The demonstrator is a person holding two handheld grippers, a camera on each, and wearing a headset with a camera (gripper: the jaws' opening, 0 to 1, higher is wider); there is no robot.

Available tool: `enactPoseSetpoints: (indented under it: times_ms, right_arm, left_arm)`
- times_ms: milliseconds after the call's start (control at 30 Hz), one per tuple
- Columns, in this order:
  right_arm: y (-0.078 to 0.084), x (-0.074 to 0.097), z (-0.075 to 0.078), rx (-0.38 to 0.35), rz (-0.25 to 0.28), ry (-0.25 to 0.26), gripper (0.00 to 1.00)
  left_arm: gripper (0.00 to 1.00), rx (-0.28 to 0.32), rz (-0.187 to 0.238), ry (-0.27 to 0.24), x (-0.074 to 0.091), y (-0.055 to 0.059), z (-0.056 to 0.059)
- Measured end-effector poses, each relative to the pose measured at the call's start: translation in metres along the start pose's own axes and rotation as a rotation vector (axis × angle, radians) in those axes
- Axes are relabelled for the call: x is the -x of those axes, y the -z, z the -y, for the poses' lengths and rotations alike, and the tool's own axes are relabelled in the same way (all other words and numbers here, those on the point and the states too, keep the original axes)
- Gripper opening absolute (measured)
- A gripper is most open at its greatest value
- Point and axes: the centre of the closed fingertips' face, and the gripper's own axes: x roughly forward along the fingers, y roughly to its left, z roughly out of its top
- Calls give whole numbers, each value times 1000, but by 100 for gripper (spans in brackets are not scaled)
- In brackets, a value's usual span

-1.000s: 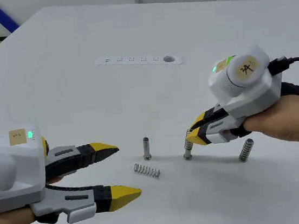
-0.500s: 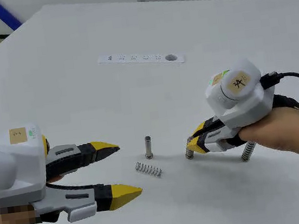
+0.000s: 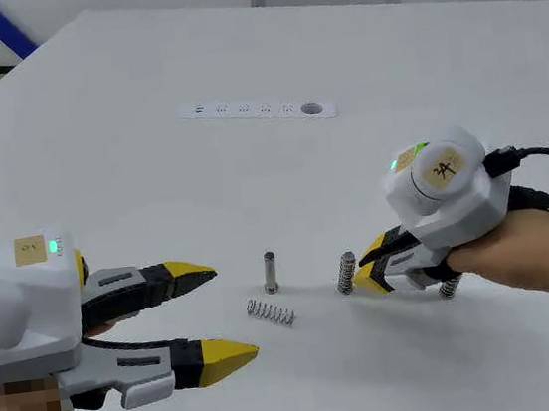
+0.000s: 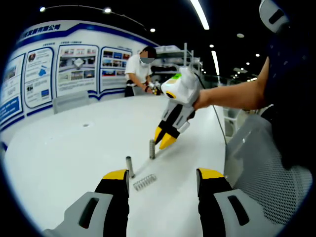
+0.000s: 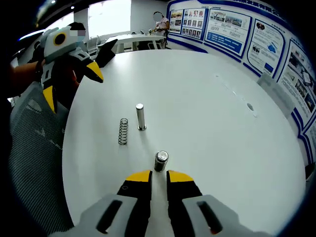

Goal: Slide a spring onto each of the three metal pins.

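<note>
Third sprung pin [image 3: 450,287] mostly hidden behind right gripper [image 3: 360,265], whose jaws are barely parted and empty. Left gripper [image 3: 232,311] gapes wide, empty. Loose spring [image 3: 270,312] beside bare pin [image 3: 270,271], mid-desk.

At the bottom centre of the frame the right gripper [image 5: 159,178] shows its yellow-tipped jaws with a narrow gap and nothing between them. Just above the tips a pin with spring [image 5: 161,160] stands on the white table [image 5: 207,123]. Higher, left of centre, a bare pin [image 5: 140,117] stands upright, and a loose spring [image 5: 123,131] lies just left of it. The left gripper [image 5: 73,85], at upper left, has its jaws spread.
</note>
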Motion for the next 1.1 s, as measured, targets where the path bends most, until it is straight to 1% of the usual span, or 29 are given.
enactPoseSetpoints:
  times_ms: [67, 200, 400, 533, 700, 800, 933, 1100]
  right_arm:
    - [3, 1, -3, -1, -6, 0, 12]
    - [3, 5, -14, 1, -3, -9, 12]
    - [-1, 0, -32, 14, 0, -36, 12]
    - [-10, -5, -44, 28, 12, -63, 12]
    - [-22, -15, -55, 39, 29, -90, 12]
    - [-29, -21, -59, 49, 39, -92, 14]
    - [-35, -30, -64, 61, 42, -110, 15]
    - [-40, -39, -63, 57, 46, -115, 15]
  left_arm:
    - [56, -1, 0, 1, 0, 0, 0]
    - [56, -4, 0, 5, -1, -1, 1]
    - [56, -5, -1, 7, -1, -1, 2]
    - [56, -7, -1, 7, 0, -1, 2]
    - [56, -6, -1, 3, 2, -1, 3]
    - [56, -4, -2, 4, 3, 0, 3]
    - [55, -3, -7, 3, 3, 2, 4]
    - [55, -3, -5, 0, 3, 1, 3]
